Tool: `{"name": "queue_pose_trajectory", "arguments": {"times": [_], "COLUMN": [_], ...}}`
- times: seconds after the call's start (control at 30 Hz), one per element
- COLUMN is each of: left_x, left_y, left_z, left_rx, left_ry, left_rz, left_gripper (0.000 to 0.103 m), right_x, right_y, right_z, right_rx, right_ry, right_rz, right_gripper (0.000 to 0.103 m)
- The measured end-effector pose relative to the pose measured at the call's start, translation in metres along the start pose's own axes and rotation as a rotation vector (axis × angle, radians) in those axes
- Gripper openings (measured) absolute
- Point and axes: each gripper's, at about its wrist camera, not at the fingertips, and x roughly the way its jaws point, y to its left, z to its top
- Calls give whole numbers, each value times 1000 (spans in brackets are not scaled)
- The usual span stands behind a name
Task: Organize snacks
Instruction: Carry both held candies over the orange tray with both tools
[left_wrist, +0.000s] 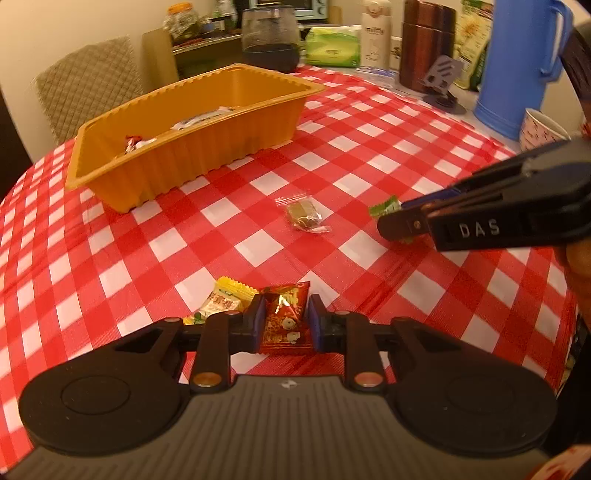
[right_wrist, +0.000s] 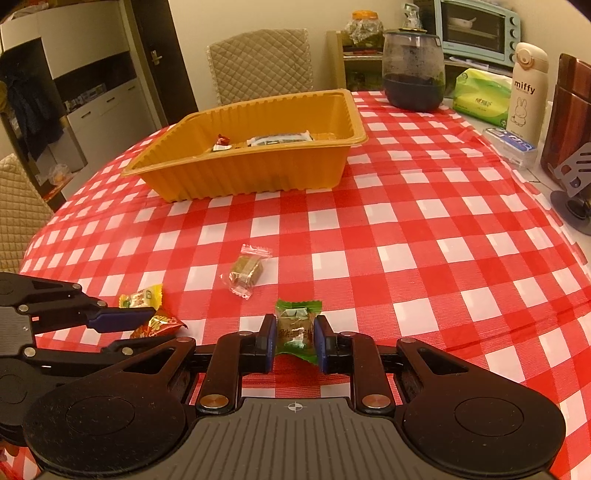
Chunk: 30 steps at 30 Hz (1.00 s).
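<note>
- Left gripper (left_wrist: 284, 321) low over the checked tablecloth (left_wrist: 369, 155), fingers pointing toward the far side; pads bracket a red snack packet (left_wrist: 286, 319) on both sides, appears clamped on it.
- Yellow snack packet (left_wrist: 225, 301) lies just beside the left finger, touching the red one's edge.
- Right gripper (right_wrist: 295, 332) also low, roughly level with the cloth; pads pinch a green-wrapped candy (right_wrist: 296, 326), wrapper ends sticking out above and below.
- In the left wrist view, the right gripper enters from the right edge, tips on the green candy.
- Clear-wrapped brown candy (right_wrist: 246, 273) loose on the cloth between the grippers and the tray, apart from both.
- Orange tray (right_wrist: 251, 177) sits further back, a few wrapped snacks already inside.
- Open cloth between candies and tray.
- Far and right edge crowded: dark glass jar (right_wrist: 413, 70), tissue pack (right_wrist: 480, 98), white bottle (right_wrist: 526, 92), blue jug (left_wrist: 517, 66).
</note>
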Motion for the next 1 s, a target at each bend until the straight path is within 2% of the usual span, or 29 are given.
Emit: {"name": "queue_pose_trajectory", "arguments": {"times": [0.2,0.4,0.6,1.0], "left_x": [-5,-17,-21,-31], "left_y": [7,15,20,26], "left_z": [0,7,11,16], "left_rx": [-150,-238,-302,-358], "left_ry": [5,-18,-11,-34], "left_rz": [9,32,45,44], "left_gripper": [19,19,19,19], "right_x": [-3,-6,-10,-15], "right_y": [3,7,9,13], "right_z": [1,4,6,11], "right_rx": [-1,-5,-3,-16], "right_ry": [-9,-23,-42,-56], "right_rz": [5,14,15,14], "right_gripper": [22,22,22,22]}}
